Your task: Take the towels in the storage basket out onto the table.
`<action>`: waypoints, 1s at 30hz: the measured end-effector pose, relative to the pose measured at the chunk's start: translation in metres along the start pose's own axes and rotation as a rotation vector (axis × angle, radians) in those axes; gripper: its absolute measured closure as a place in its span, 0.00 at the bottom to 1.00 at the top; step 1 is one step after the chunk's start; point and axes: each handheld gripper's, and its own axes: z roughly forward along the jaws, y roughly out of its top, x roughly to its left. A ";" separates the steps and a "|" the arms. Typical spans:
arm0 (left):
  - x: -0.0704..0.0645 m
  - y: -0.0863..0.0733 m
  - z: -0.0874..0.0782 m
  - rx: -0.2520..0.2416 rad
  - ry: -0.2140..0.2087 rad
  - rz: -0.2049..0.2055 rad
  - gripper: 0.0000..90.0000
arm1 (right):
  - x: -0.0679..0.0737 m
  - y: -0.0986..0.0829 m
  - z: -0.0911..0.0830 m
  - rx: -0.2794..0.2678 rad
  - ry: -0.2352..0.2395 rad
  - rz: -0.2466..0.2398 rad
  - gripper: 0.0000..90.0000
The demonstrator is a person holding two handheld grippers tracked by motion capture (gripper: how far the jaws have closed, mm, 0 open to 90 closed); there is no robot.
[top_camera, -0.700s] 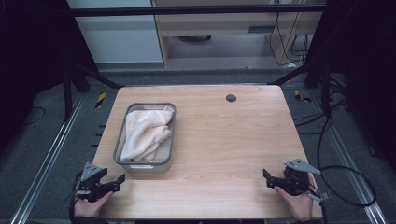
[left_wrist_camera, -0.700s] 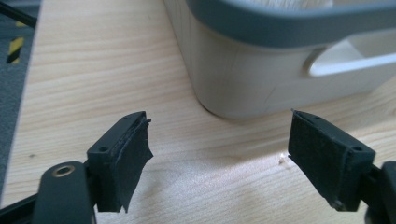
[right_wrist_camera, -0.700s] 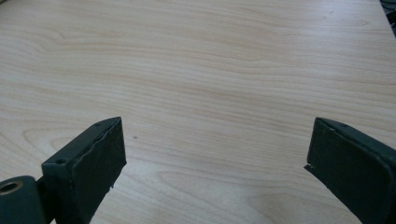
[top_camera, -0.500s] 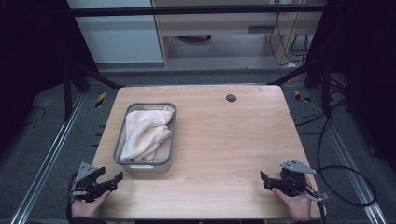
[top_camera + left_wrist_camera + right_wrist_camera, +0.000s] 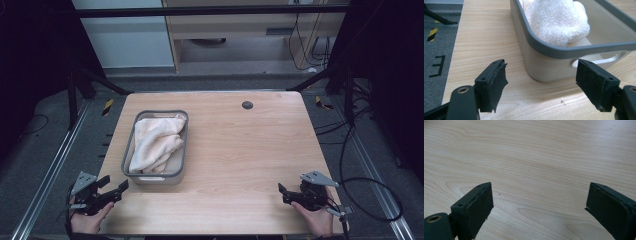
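Observation:
A beige basket with a grey rim [image 5: 183, 150] stands on the left half of the wooden table [image 5: 240, 150], with a crumpled white towel [image 5: 155, 142] in it. My left gripper [image 5: 114, 184] is open at the table's front left corner, a short way from the basket's near end. In the left gripper view the basket's near corner [image 5: 544, 48] and its handle slot sit just beyond the open gripper [image 5: 541, 68], with the towel [image 5: 556, 20] behind. My right gripper [image 5: 283, 194] is open near the front right edge, over bare wood [image 5: 541, 190].
A small dark round hole [image 5: 247, 105] sits in the table near its far edge. Metal frame rails [image 5: 47, 180] run along the floor on both sides. A black cable [image 5: 370, 200] loops on the floor to the right.
Both hands have shifted only slightly near the front edge. The left gripper drifted a little to the left and its jaws look wider apart.

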 end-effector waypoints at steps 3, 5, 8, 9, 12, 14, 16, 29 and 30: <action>0.000 0.003 -0.002 -0.005 -0.006 -0.014 0.28 | 0.001 0.000 0.000 0.002 0.006 0.003 0.08; -0.001 0.008 -0.004 -0.010 -0.011 -0.007 0.29 | 0.001 0.000 0.001 0.000 0.012 0.001 0.08; -0.002 0.012 -0.006 -0.016 -0.010 0.000 0.29 | 0.002 0.000 0.001 -0.001 0.018 -0.008 0.08; -0.002 0.014 -0.007 -0.018 -0.009 0.000 0.29 | 0.002 0.000 0.001 -0.001 0.017 -0.009 0.08; -0.003 0.017 -0.008 -0.024 -0.004 -0.002 0.29 | 0.003 0.000 0.001 -0.001 0.021 -0.003 0.08; -0.003 0.021 -0.009 -0.036 -0.007 -0.008 0.28 | 0.002 0.000 0.002 0.000 0.018 -0.011 0.08; -0.004 0.023 -0.009 -0.035 -0.007 -0.008 0.28 | 0.003 0.000 0.002 0.000 0.021 -0.010 0.08; -0.011 0.043 -0.008 -0.047 -0.035 0.017 0.28 | 0.003 0.000 0.002 -0.004 0.024 -0.021 0.08; -0.011 0.043 -0.008 -0.047 -0.035 0.017 0.28 | 0.003 0.000 0.002 -0.004 0.024 -0.021 0.08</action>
